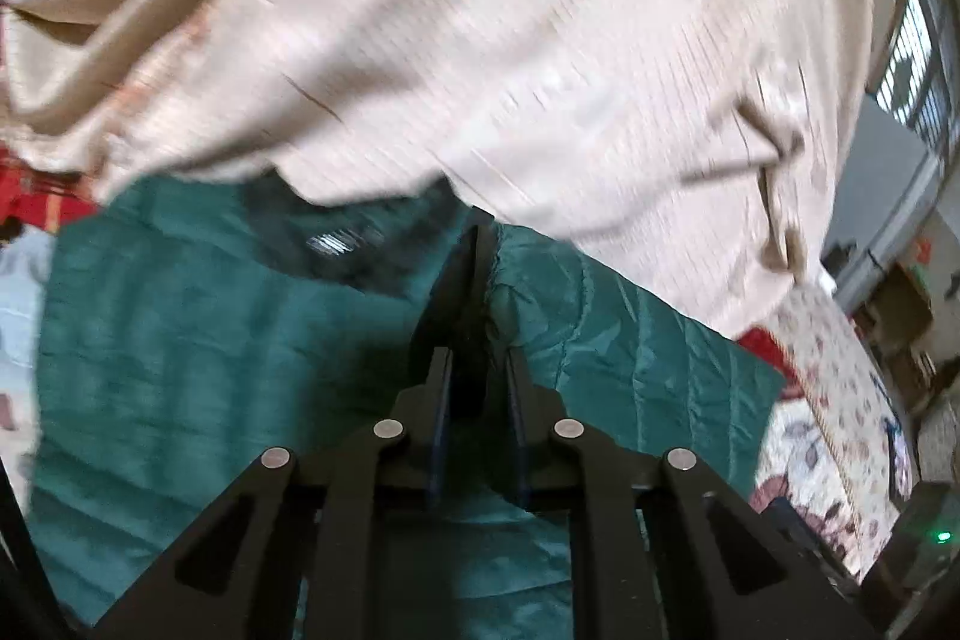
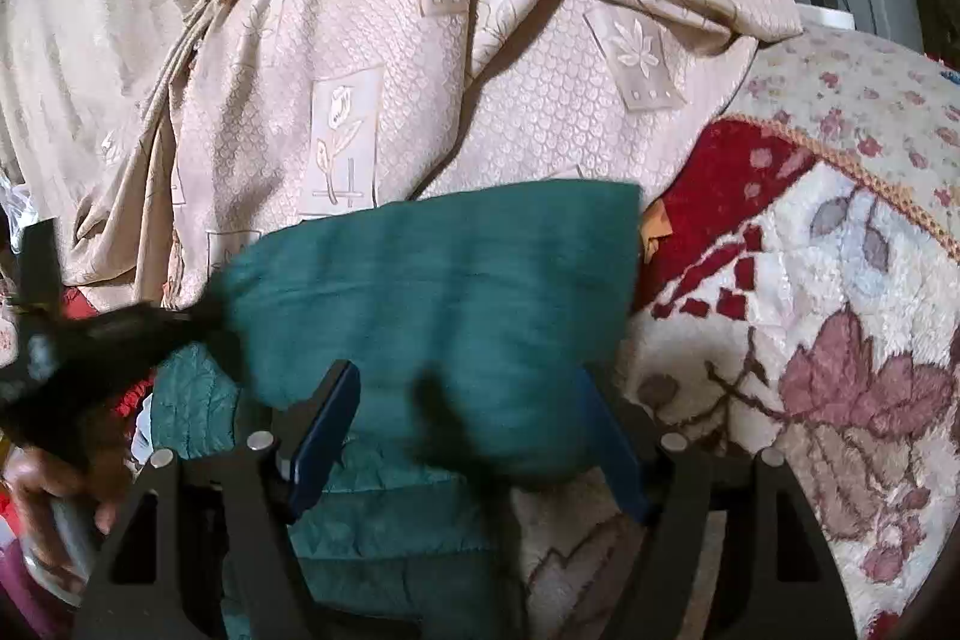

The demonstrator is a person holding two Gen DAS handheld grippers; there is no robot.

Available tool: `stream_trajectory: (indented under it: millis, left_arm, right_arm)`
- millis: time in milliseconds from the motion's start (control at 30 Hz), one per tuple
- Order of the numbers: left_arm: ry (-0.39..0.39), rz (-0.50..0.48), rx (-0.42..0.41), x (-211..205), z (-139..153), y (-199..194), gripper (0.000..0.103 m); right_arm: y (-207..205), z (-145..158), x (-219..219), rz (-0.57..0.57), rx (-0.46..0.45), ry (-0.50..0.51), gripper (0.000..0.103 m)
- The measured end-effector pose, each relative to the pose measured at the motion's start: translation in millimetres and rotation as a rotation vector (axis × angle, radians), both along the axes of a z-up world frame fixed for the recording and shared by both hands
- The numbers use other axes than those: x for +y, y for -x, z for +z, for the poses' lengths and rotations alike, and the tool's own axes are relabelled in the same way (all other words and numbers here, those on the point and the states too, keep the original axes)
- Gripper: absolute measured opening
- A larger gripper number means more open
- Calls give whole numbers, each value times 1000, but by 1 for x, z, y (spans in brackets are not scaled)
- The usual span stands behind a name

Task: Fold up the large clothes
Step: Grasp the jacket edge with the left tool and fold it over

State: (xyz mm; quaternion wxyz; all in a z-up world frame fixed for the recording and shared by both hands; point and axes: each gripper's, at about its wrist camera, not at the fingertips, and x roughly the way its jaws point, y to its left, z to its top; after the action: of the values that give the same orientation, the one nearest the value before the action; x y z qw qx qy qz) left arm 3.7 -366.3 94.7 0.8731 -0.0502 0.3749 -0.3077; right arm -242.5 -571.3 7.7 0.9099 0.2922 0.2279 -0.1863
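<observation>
A teal quilted jacket (image 1: 210, 370) lies spread below my left gripper (image 1: 480, 235). The black fingers of that gripper are shut together, and puckered teal fabric is pinched at their tips. Seen from the right wrist, the left gripper (image 2: 207, 319) is a blurred black shape at the left, pulling a corner of the jacket (image 2: 432, 280). A bulky fold of it is lifted. My right gripper (image 2: 468, 382) stands wide open with this fold between its blue pads (image 2: 321, 436). The right pad is partly hidden behind the fabric.
A heap of beige patterned cloth (image 2: 372, 58) rises behind the jacket. A plush floral blanket (image 2: 810, 340) in red, pink and cream covers the surface to the right. A person's hand (image 2: 54, 496) holds the left gripper's handle. A window (image 1: 918, 58) shows at the right.
</observation>
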Motion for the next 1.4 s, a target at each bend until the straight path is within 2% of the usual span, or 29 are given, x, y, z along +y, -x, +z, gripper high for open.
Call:
stream_trajectory:
  millis: [100,333,533,633,767,833,1000,1133,1300,1333,1400]
  left_arm:
    - [2,66,-47,32,12,-4,0]
    - [-13,185,-70,97,19,-19,0]
    - [-66,298,-60,149,2,-29,0]
    - [-91,346,-23,169,-19,-39,0]
    - [-114,367,13,180,-40,-49,0]
    - [-109,365,14,183,-42,-49,0]
    - [-107,375,-65,192,-26,-44,0]
    - [-171,342,-17,191,-44,-53,0]
    - [-173,335,-4,193,-56,-57,0]
    - [-184,334,-9,191,-58,-58,0]
    - [-183,315,-48,191,-57,-60,0]
  right_arm:
    - [-6,-4,6,9,27,17,77]
    - [-20,-10,25,55,68,75,77]
    - [-28,-19,34,96,108,73,77]
    - [-32,-23,37,110,124,66,77]
    - [-42,-26,37,131,144,15,78]
    - [-55,-26,35,151,187,4,81]
    - [-87,-10,13,117,194,-3,86]
    - [-133,-6,-9,133,222,-75,89]
    - [-189,-19,-30,122,263,-136,89]
    - [-197,-23,-33,129,274,-154,88]
    - [-207,-25,-34,158,266,-182,55]
